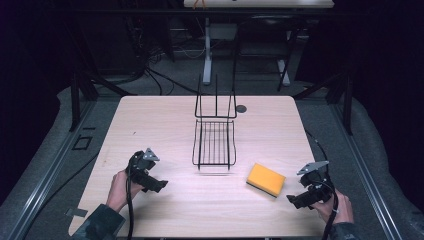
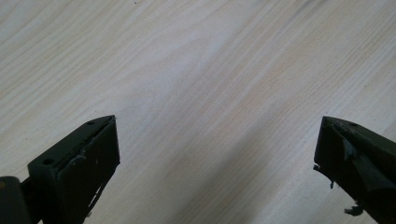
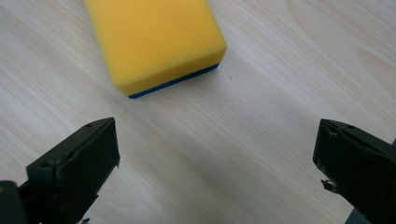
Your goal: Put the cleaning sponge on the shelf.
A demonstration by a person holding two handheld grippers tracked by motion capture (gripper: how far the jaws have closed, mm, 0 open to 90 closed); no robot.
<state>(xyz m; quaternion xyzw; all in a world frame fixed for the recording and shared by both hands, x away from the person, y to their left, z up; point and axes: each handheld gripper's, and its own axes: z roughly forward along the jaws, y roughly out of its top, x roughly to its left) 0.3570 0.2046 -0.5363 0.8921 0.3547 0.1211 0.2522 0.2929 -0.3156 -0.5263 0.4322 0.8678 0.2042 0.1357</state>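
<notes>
A yellow sponge (image 1: 266, 179) with a dark blue underside lies flat on the light wooden table (image 1: 150, 120), right of centre near the front. My right gripper (image 1: 294, 200) is just right of it, open, jaws wide and empty. In the right gripper view the sponge (image 3: 152, 39) sits a short way beyond my right gripper (image 3: 217, 135). A black wire rack (image 1: 214, 142) stands at the table's middle, its upright back toward the far side. My left gripper (image 1: 161, 185) is at the front left, open over bare wood; the left gripper (image 2: 217, 135) holds nothing.
A small dark round mark (image 1: 241, 108) lies on the table behind the rack. Cables trail from both grippers toward the front edge. Beyond the table stand dark frame legs and a white desk leg (image 1: 207, 45) on grey carpet.
</notes>
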